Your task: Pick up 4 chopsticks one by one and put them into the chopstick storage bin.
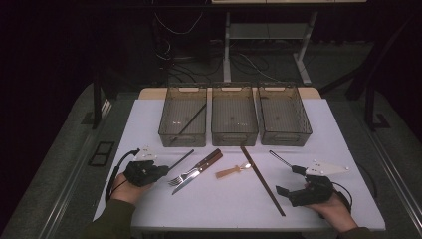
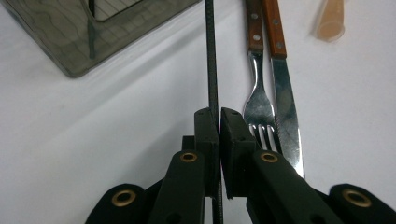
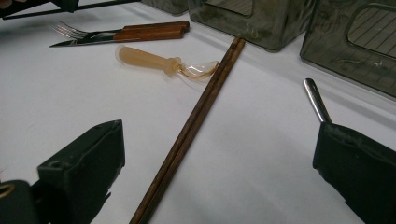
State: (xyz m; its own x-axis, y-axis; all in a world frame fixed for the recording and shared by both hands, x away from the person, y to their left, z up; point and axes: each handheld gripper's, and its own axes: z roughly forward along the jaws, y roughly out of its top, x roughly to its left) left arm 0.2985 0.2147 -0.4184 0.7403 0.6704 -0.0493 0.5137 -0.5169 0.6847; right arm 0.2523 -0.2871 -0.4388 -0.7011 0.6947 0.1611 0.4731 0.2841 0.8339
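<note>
The left gripper's fingers (image 2: 208, 135) are clamped on a thin black chopstick (image 2: 211, 56), with the fork (image 2: 258, 105) just right of them. Pinched at its very end, it could swing into the left bin (image 1: 183, 115) wall or slip free. The right gripper (image 3: 219, 154) stands wide open, holding nothing.

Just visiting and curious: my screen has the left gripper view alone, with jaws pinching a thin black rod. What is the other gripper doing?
Observer: The right gripper is open, jaws wide apart; brown chopsticks lie on the table ahead of it.
Operator: I see one grey bin corner. Are there more?
Observer: Three bins stand in a row at the far side.
Operator: Does any hold something like my black rod?
Observer: The left bin holds a black stick, leaning.
</note>
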